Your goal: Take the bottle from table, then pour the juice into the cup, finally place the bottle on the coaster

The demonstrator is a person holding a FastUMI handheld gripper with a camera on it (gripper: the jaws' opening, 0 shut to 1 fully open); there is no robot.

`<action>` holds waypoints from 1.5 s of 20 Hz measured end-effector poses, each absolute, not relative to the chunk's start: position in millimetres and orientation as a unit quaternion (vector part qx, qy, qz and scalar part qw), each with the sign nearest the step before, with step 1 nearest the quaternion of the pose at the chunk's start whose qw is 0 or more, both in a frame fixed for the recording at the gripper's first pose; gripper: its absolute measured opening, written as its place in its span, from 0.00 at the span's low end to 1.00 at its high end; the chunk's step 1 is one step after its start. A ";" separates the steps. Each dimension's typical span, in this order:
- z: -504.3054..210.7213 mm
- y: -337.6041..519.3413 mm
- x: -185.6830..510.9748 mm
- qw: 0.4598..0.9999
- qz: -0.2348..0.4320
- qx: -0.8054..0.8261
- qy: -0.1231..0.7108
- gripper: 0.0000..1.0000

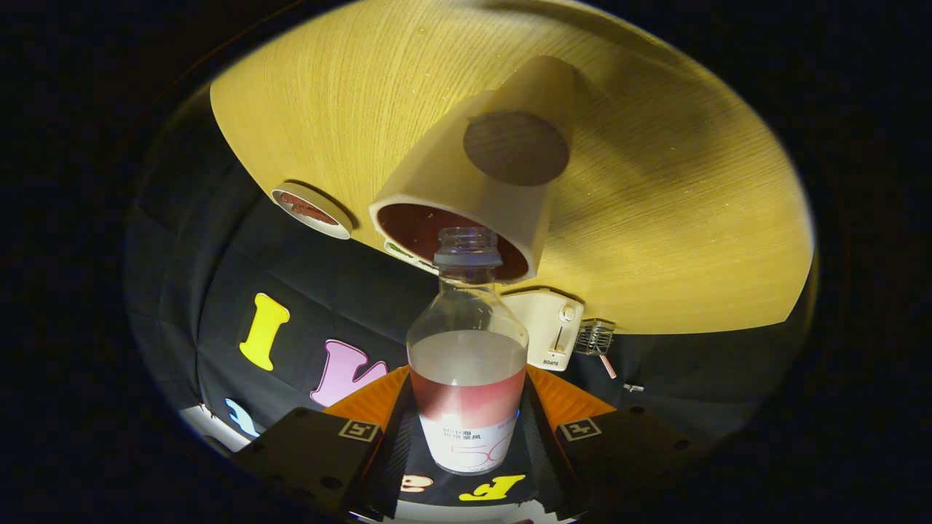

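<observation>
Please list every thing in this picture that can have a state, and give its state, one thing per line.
bottle: uncapped, held between the fingers, partly full of juice, mouth at the cup's rim
cup: open mouth faces the bottle, dark inside
coaster: on the table, nothing on it
gripper: shut on the bottle
toaster: on the table beyond the cup; lever position cannot be told

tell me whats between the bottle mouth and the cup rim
Nothing lies there in the gripper view: the bottle, held in the claw, has its open mouth right at the cup rim.
</observation>
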State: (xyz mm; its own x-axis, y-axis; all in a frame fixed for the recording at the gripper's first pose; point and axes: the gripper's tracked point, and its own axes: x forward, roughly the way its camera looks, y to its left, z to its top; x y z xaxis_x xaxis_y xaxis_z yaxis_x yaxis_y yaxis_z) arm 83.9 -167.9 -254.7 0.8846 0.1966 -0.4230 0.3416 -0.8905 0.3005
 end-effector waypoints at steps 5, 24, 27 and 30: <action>-256.8 -176.0 90.0 0.183 -0.202 0.954 0.128 0.74; -271.3 -149.7 83.2 0.439 -0.209 0.872 0.056 0.74; -269.7 -138.6 79.4 0.523 -0.195 0.827 0.063 0.73; -265.4 -135.9 78.9 0.622 -0.196 0.756 0.062 0.74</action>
State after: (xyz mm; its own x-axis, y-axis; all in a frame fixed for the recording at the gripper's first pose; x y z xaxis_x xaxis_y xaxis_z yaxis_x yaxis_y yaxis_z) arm 78.9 -135.9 -265.4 0.9155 -0.1495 -0.3734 0.3375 -0.2195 0.9154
